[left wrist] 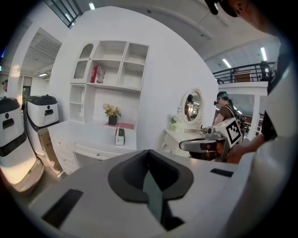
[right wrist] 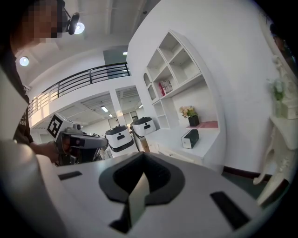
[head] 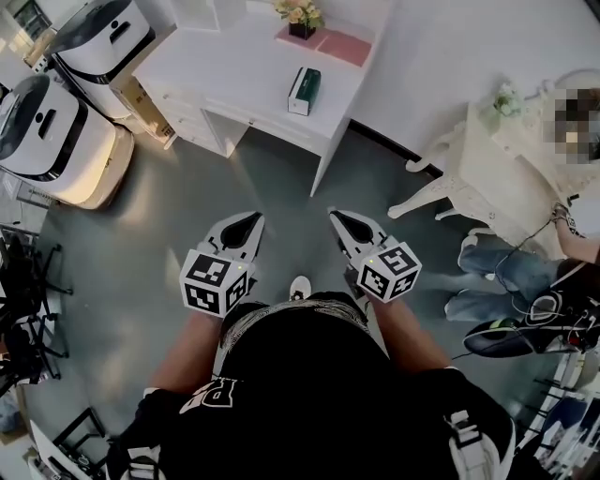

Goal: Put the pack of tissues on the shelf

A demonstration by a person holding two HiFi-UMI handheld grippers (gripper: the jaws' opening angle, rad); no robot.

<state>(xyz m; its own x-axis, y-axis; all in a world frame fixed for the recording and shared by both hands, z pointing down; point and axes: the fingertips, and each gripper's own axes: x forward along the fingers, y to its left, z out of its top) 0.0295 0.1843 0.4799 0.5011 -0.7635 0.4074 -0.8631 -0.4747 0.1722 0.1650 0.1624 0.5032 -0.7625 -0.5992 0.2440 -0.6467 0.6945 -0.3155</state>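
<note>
The pack of tissues [head: 305, 91], a dark green and white box, stands on the white desk [head: 234, 66] ahead of me, beside a flower pot [head: 298, 17] and a pink mat [head: 337, 45]. My left gripper [head: 242, 228] and right gripper [head: 345, 223] hover side by side over the grey floor, well short of the desk, both shut and empty. In the left gripper view the pack [left wrist: 120, 136] sits below the white wall shelf [left wrist: 111, 65], and the jaws [left wrist: 149, 152] meet. The right gripper view shows the pack [right wrist: 190, 138], the shelf [right wrist: 172, 69] and the closed jaws [right wrist: 142, 155].
Two white wheeled machines [head: 56, 131] stand to the left of the desk. A white dressing table [head: 487, 169] with a round mirror [left wrist: 192, 105] is on the right, with a person's legs [head: 502, 272] and cables beside it. A red item [left wrist: 97, 74] sits on the shelf.
</note>
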